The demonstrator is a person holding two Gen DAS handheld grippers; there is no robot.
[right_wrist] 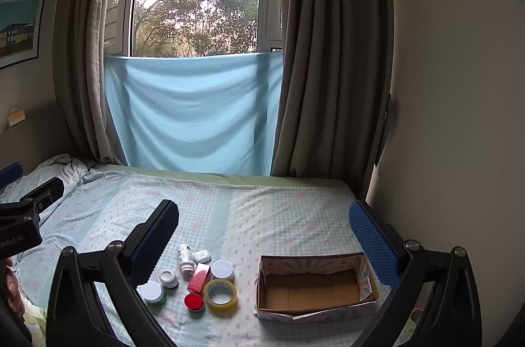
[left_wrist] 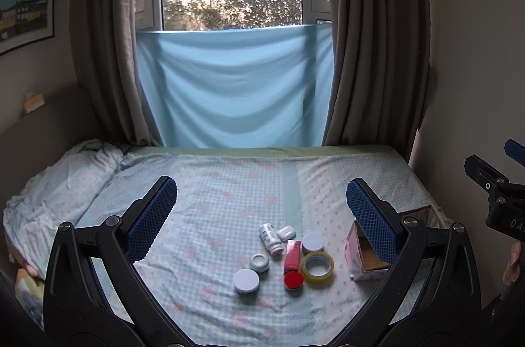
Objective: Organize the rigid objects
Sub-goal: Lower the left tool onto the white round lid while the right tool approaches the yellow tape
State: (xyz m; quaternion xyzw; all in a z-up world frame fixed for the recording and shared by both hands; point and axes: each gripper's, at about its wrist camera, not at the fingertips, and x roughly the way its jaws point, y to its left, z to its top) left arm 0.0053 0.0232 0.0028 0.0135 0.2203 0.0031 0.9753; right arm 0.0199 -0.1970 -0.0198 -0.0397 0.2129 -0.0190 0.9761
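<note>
A cluster of small items lies on the bed: a white pill bottle (left_wrist: 270,237) on its side, a small white case (left_wrist: 286,232), a red box (left_wrist: 292,255), a roll of clear yellow tape (left_wrist: 317,267), a red-lidded jar (left_wrist: 293,280), two white-lidded jars (left_wrist: 246,280) (left_wrist: 313,242) and a small glass jar (left_wrist: 259,262). To their right stands an open cardboard box (right_wrist: 315,286), empty inside. My left gripper (left_wrist: 261,199) hovers open above the cluster. My right gripper (right_wrist: 262,222) is open too, between the cluster and the box. Both hold nothing.
The bed (left_wrist: 229,183) has a blue checked sheet, with a crumpled blanket (left_wrist: 65,176) at the far left. A wall (right_wrist: 443,84) runs close along the right side. Curtains (left_wrist: 370,51) and a blue cloth (left_wrist: 233,91) hang at the window behind.
</note>
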